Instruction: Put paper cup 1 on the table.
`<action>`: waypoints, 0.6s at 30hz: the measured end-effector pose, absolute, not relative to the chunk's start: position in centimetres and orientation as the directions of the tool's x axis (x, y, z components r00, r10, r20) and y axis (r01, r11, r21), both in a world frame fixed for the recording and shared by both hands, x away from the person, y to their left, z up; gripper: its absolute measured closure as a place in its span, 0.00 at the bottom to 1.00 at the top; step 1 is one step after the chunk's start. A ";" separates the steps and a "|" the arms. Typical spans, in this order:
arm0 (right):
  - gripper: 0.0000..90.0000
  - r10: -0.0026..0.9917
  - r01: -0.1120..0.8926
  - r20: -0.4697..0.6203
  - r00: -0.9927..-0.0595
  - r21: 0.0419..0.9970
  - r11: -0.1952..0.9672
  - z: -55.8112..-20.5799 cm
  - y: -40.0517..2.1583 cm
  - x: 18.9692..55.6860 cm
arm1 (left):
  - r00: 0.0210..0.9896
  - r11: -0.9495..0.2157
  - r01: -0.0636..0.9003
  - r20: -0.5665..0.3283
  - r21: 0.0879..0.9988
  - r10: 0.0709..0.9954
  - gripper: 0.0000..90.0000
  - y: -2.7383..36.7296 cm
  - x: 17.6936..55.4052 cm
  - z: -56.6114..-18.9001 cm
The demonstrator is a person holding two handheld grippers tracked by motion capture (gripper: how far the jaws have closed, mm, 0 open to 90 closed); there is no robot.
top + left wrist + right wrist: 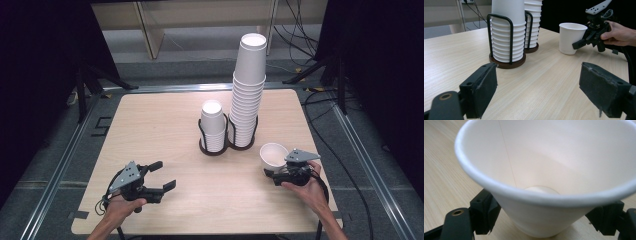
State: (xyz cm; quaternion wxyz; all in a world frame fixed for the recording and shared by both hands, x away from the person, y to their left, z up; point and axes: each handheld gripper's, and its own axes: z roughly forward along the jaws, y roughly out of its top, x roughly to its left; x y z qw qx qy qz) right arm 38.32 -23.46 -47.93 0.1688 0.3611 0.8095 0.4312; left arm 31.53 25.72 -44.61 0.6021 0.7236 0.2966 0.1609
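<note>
A single white paper cup (272, 154) stands upright at the right of the wooden table (150, 130), its base at the tabletop. My right gripper (277, 167) is shut on its lower wall, a black pad on each side, as the right gripper view shows around the cup (544, 170). The left gripper view shows the same cup (570, 37) with a jaw against its side. My left gripper (165, 175) is open near the front left, jaws wide apart with nothing between them. It points toward a short cup stack (212, 125) and a tall cup stack (248, 90).
Both stacks sit in black wire holders (220, 147) at the table's middle; the short one (507, 32) is closest to my left gripper. A metal frame borders the table, and cables run over the floor behind and to the right.
</note>
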 end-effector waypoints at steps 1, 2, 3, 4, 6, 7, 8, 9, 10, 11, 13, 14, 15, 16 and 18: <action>0.24 0.732 0.427 0.022 -0.681 0.824 0.373 -47.9 -23.6 38.3 | 0.777 -0.090 0.231 -0.128 0.969 0.617 0.16 25.7 31.6 -44.7; 0.24 0.732 0.427 0.022 -0.681 0.824 0.373 -47.9 -23.6 38.3 | 0.777 -0.090 0.231 -0.128 0.969 0.617 0.16 25.7 31.6 -44.7; 0.20 0.728 0.458 0.072 -0.681 0.818 0.348 -48.0 -23.7 38.2 | 0.776 -0.091 0.231 -0.127 0.969 0.618 0.16 25.7 31.6 -44.7; 0.18 0.728 0.455 0.070 -0.682 0.820 0.347 -48.0 -23.7 38.3 | 0.776 -0.091 0.232 -0.128 0.969 0.618 0.16 25.7 31.6 -44.7; 0.17 0.728 0.458 0.062 -0.682 0.813 0.359 -48.0 -23.7 38.2 | 0.776 -0.092 0.229 -0.125 0.969 0.618 0.16 25.7 31.6 -44.7; 0.17 0.731 0.463 0.064 -0.680 0.810 0.359 -48.0 -23.6 38.2 | 0.771 -0.110 0.237 -0.118 0.965 0.626 0.16 25.8 31.5 -44.5; 0.17 0.731 0.471 0.075 -0.679 0.807 0.355 -48.0 -23.6 38.1 | 0.775 -0.099 0.230 -0.121 0.968 0.620 0.16 25.7 31.5 -44.6; 0.17 0.728 0.477 0.086 -0.680 0.806 0.350 -48.0 -23.5 38.1 | 0.772 -0.113 0.236 -0.116 0.965 0.625 0.16 25.8 31.4 -44.5; 0.17 0.728 0.477 0.086 -0.680 0.806 0.350 -48.0 -23.5 38.1 | 0.772 -0.113 0.236 -0.116 0.965 0.625 0.16 25.8 31.4 -44.5; 0.17 0.737 0.479 0.082 -0.670 0.807 0.345 -47.8 -23.6 37.9 | 0.772 -0.110 0.236 -0.117 0.966 0.625 0.16 25.8 31.4 -44.5; 0.17 0.734 0.475 0.074 -0.675 0.805 0.355 -47.9 -23.8 37.8 | 0.772 -0.111 0.236 -0.116 0.965 0.625 0.16 25.8 31.4 -44.5; 0.17 0.754 0.514 0.117 -0.646 0.797 0.317 -47.9 -23.7 37.3 | 0.771 -0.111 0.237 -0.117 0.965 0.625 0.16 25.8 31.5 -44.5; 0.17 0.740 0.493 0.097 -0.666 0.802 0.338 -47.9 -24.0 37.3 | 0.771 -0.110 0.238 -0.118 0.965 0.626 0.16 25.8 31.5 -44.5; 0.17 0.733 0.482 0.091 -0.674 0.806 0.343 -48.1 -24.1 37.2 | 0.770 -0.108 0.238 -0.119 0.965 0.627 0.16 25.8 31.5 -44.5; 0.17 0.745 0.497 0.091 -0.661 0.796 0.344 -47.9 -24.4 36.6 | 0.771 -0.111 0.235 -0.115 0.966 0.627 0.16 25.8 31.5 -44.5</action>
